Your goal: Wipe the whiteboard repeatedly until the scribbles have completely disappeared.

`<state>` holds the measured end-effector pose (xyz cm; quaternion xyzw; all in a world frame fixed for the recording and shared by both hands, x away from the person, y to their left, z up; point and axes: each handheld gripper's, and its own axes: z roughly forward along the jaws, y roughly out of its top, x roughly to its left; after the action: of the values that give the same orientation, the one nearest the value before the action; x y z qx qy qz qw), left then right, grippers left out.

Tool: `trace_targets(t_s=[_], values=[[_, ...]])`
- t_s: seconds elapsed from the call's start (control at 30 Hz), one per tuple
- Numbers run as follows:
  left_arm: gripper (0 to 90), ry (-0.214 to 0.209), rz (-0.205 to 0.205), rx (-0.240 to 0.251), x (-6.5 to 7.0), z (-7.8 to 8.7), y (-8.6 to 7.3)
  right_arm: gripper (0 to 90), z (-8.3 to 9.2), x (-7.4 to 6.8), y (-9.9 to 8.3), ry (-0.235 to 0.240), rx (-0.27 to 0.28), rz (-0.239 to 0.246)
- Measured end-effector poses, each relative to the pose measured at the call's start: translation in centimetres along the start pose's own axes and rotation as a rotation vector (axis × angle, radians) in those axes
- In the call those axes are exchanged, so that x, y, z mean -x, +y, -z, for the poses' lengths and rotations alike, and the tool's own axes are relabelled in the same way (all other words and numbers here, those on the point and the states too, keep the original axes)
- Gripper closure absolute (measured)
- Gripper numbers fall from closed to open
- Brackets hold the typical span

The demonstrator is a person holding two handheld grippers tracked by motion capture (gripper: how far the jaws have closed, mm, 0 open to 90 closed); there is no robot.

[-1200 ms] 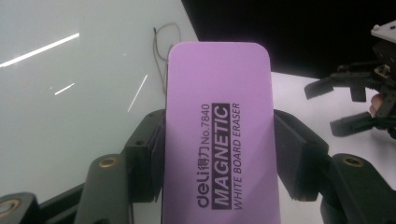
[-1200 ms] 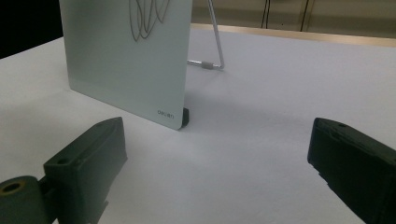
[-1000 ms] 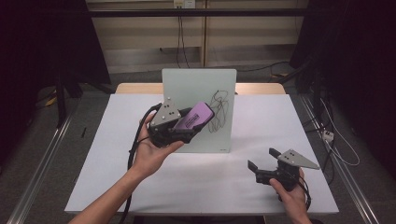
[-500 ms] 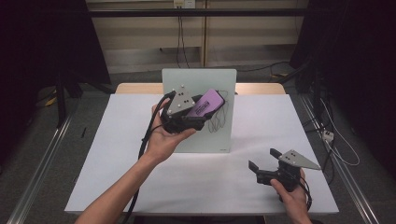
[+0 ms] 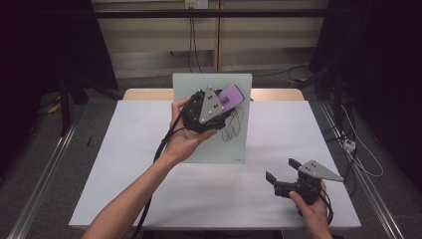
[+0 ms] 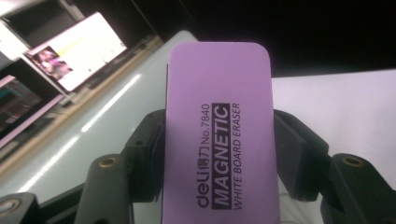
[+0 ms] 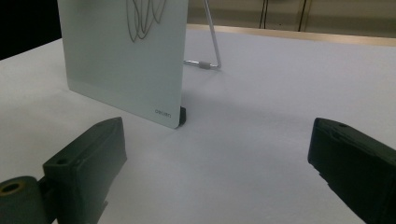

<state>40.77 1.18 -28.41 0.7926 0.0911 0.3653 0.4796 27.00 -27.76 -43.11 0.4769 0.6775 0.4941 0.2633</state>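
A pale glass whiteboard (image 5: 214, 144) stands tilted on its stand in the middle of the white table, with black scribbles (image 5: 234, 127) on its right half. My left gripper (image 5: 224, 103) is raised in front of the board's upper part and is shut on a purple magnetic whiteboard eraser (image 5: 233, 94). In the left gripper view the eraser (image 6: 219, 140) is pinched by its long sides between the pads (image 6: 289, 158), with the board (image 6: 93, 140) just behind it. My right gripper (image 5: 282, 172) rests low at the table's front right, open, nothing between its jaws. Its view faces the board's lower corner (image 7: 126, 56).
The board's wire stand (image 7: 205, 63) reaches back behind it. The white table surface (image 5: 124, 169) spreads to both sides of the board. Cables (image 5: 358, 154) lie on the floor to the right of the table. Black curtains frame the space.
My left gripper has carried the eraser up and to the right, from the board's left middle toward its upper right, near the scribbles. The right gripper has stayed put.
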Motion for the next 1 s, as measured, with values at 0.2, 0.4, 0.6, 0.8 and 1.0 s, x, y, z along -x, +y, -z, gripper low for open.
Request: trace_targets(t_s=[0.2,0.4,0.6,0.8,1.0], values=[[41.2,0.005,-0.011,-0.01,0.1,-0.8,-0.3,4.1,0.0,0.0,0.0,0.0,-0.001,0.0],[41.2,-0.015,-0.031,-0.026,0.3,-1.6,-0.4,4.0,0.0,0.0,0.0,0.004,-0.001,-0.004],[41.2,-0.013,-0.037,-0.041,0.2,-2.5,-0.6,3.9,-0.1,0.0,0.0,0.002,-0.001,-0.002],[40.8,-0.025,-0.041,-0.061,0.5,-3.0,-0.8,3.9,-0.1,0.0,0.0,0.004,-0.001,-0.007],[40.6,-0.03,-0.053,-0.075,1.0,-3.2,-1.0,3.8,0.0,-0.1,0.0,0.006,0.0,-0.005]])
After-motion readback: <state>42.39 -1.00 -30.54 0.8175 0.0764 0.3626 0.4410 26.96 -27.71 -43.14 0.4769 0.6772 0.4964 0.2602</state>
